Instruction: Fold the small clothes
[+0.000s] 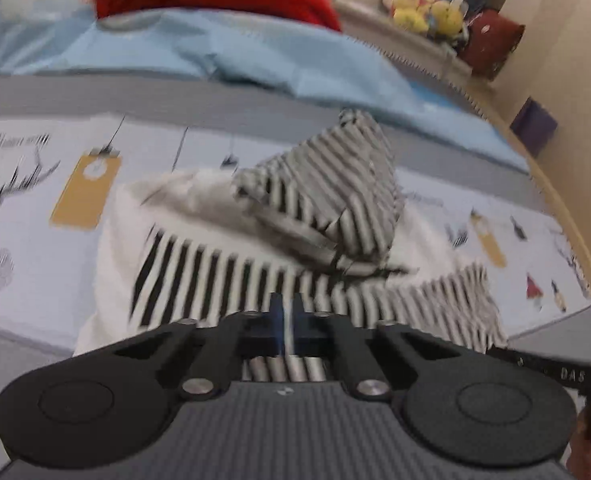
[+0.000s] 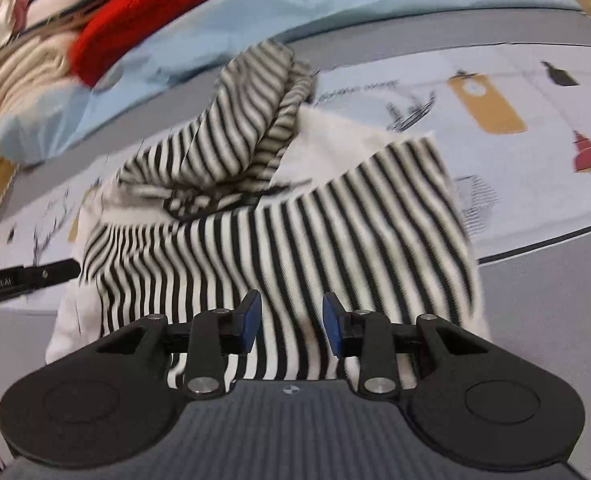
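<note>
On bed [image 2: 535, 320], striped garment [image 2: 279, 240] half-folded; left gripper [image 1: 288, 316] fingers clamped on hem; right gripper [image 2: 291, 320] fingers apart; hem may slip, fold collapses.

We can read little. In the right wrist view, a black bar [image 2: 27, 276] entering from the left edge carries white lettering that reads "enRobot.AI", its first letters cut off by the frame. In the left wrist view, a black bar [image 1: 551, 368] at the right edge shows pale letters "DAS", faint and blurred. The printed sheet [image 1: 47, 140] has a line of dark script above the antler drawing, but we cannot make it out.
</note>
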`<state>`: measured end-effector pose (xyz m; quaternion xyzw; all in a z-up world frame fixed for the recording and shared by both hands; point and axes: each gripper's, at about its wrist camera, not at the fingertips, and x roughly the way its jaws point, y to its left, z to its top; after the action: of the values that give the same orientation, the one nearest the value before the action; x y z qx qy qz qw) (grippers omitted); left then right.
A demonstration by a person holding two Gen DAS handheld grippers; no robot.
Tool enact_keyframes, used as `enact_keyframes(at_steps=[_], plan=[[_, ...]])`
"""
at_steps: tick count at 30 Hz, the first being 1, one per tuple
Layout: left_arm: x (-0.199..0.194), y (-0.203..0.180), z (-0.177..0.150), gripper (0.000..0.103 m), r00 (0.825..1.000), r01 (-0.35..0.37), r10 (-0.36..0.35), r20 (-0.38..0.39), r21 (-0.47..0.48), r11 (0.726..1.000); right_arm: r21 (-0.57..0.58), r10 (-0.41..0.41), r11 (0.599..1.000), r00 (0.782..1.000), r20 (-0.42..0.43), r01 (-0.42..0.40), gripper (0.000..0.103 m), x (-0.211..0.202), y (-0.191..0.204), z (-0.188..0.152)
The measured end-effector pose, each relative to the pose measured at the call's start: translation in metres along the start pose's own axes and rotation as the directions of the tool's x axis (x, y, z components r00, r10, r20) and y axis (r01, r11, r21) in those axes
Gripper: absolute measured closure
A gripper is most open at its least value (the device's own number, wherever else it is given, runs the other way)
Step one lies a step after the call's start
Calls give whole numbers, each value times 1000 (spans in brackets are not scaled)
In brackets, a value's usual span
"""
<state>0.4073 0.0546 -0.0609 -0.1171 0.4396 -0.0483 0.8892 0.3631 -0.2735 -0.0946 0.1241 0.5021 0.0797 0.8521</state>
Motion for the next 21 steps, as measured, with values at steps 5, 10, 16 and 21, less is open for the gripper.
enact_keyframes(at_steps=[5,10,16,21], plan=[[23,-44,50,102,995,16,-19,100,29,999,49,1,999,998,67,-4,92,-17,-10,13],[89,-83,91,71,999,29,-29,15,22,999,111,3,994,997,71,-11,92,-20,-23,20],[158,-105,104,54,996,-74,75,-41,40,996,130,40,990,997,65,-48,91,-24,-30,23],[161,-104,99,102,992,-107,114,-46,125,986,155,28,987,998,61,-38,91,-25,-40,26]])
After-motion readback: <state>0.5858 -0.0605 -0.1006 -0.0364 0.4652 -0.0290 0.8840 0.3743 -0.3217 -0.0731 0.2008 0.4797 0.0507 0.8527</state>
